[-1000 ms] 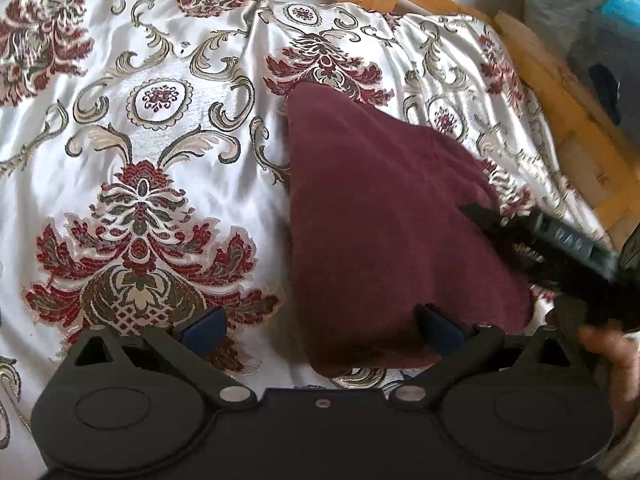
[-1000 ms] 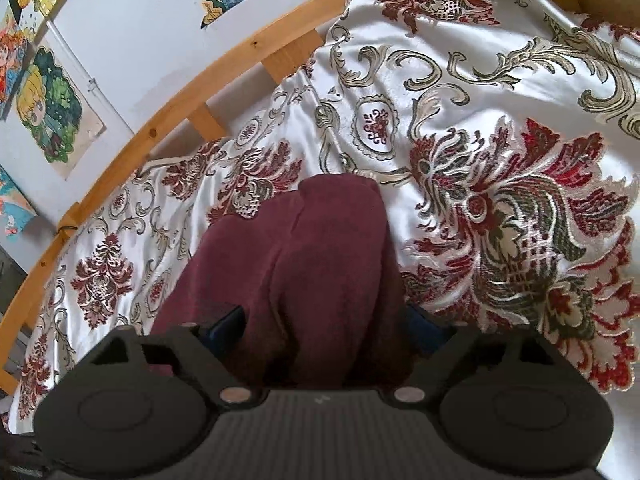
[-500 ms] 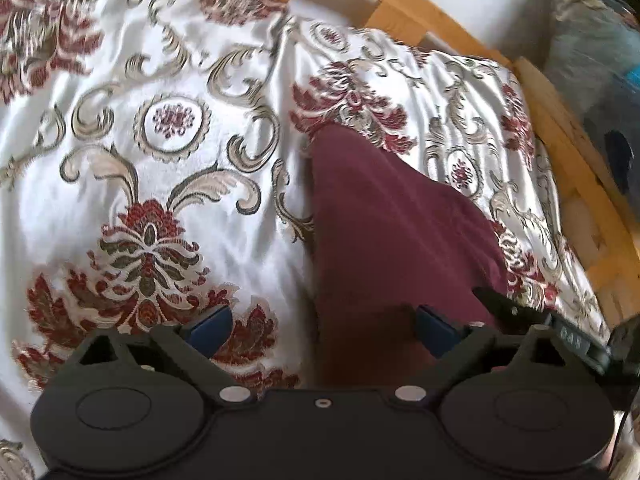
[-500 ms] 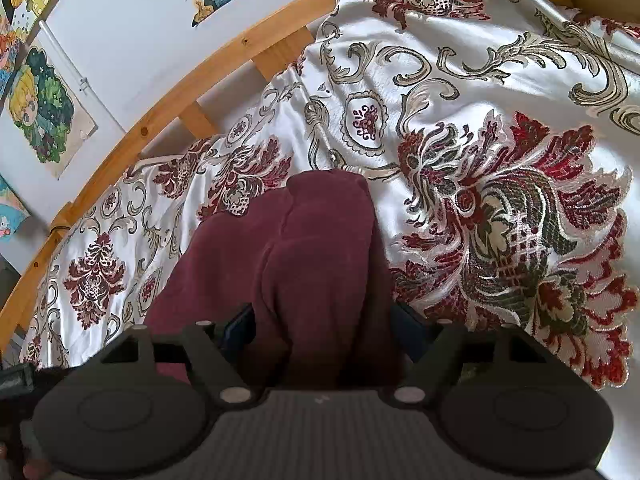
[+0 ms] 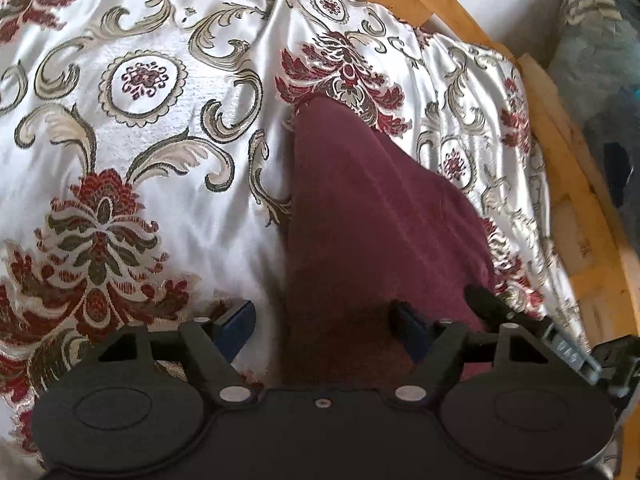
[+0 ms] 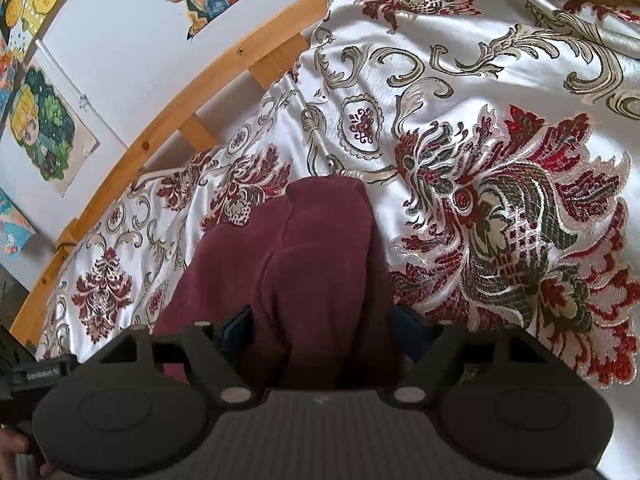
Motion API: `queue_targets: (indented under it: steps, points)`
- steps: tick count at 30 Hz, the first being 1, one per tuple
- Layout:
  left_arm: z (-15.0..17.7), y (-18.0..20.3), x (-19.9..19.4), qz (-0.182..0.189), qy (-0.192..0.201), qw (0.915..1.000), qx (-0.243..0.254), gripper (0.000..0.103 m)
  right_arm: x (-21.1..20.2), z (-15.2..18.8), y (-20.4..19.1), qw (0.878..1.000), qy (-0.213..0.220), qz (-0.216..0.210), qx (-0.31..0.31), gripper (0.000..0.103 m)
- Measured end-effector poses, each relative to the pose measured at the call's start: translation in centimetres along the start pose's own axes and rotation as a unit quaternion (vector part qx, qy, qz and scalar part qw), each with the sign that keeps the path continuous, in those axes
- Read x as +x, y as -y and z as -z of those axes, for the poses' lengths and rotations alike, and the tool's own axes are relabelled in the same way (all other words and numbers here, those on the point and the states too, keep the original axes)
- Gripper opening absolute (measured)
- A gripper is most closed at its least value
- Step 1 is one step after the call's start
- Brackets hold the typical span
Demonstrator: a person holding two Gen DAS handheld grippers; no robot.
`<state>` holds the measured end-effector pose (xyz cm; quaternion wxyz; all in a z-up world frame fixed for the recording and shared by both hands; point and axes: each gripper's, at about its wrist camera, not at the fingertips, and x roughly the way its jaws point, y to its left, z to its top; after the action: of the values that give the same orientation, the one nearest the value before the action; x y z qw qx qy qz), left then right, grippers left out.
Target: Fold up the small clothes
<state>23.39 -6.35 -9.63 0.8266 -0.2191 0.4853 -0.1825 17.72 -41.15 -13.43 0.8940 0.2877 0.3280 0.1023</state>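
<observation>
A maroon cloth (image 5: 372, 220) lies folded on a white satin bedspread (image 5: 168, 128) with red and gold floral patterns. My left gripper (image 5: 326, 326) is open, its blue pads set wide, with the cloth's near end running between them. The right gripper's finger (image 5: 486, 300) shows at the cloth's right edge. In the right wrist view the cloth (image 6: 304, 256) bulges up between the blue pads of my right gripper (image 6: 324, 328); the jaws have narrowed around its near end, and I cannot tell whether the pads press it.
A curved wooden bed frame (image 5: 568, 184) runs along the bedspread's far and right sides, and shows in the right wrist view (image 6: 192, 80). Colourful pictures (image 6: 44, 124) hang on the white wall. A bluish bundle (image 5: 600, 52) lies beyond the frame.
My left gripper has shifted so the cloth's end sits between its open pads. My right gripper's jaws have narrowed around the cloth. The cloth's near end has bunched narrower.
</observation>
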Motion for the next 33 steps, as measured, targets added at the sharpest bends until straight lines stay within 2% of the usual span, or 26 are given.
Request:
queue_targets:
  steps: [4,7,11,14,18,24,30,31,33]
  points:
    - [0.1,0.7,0.0,-0.012,0.003,0.9998,0.017,0.069,0.4,0.1,0.1,1.000,0.000,-0.008,0.005,0.089]
    - [0.1,0.8,-0.1,-0.013,0.004,0.9997,0.019,0.069,0.6,0.3,-0.4,1.000,-0.003,0.000,-0.008,0.089]
    - [-0.3,0.4,-0.5,0.003,0.009,0.9999,0.005,0.069,0.8,0.6,-1.2,0.999,-0.012,0.024,-0.039,0.079]
    - [-0.6,-0.1,-0.9,0.013,0.028,0.9995,-0.012,0.070,0.8,0.9,-1.8,0.998,-0.016,0.031,-0.053,0.074]
    - [-1.1,-0.8,-1.1,0.020,0.052,0.9981,-0.027,0.070,0.7,0.9,-1.6,0.998,-0.017,0.029,-0.047,0.073]
    - [-1.3,-1.8,0.1,0.028,0.036,0.9976,-0.053,0.068,0.6,0.8,-1.1,0.999,-0.017,0.023,-0.039,0.074]
    - [-1.4,-1.4,1.0,0.027,0.027,0.9985,-0.040,0.057,0.6,0.9,-0.8,0.999,-0.014,0.018,-0.030,0.076]
    - [-1.4,-1.4,1.1,0.030,0.025,0.9984,-0.041,0.052,0.5,0.9,-0.8,0.999,-0.012,0.018,-0.028,0.076]
    - [-1.5,-1.4,1.2,0.032,0.020,0.9983,-0.045,0.051,0.5,0.9,-0.8,0.999,-0.011,0.017,-0.027,0.076]
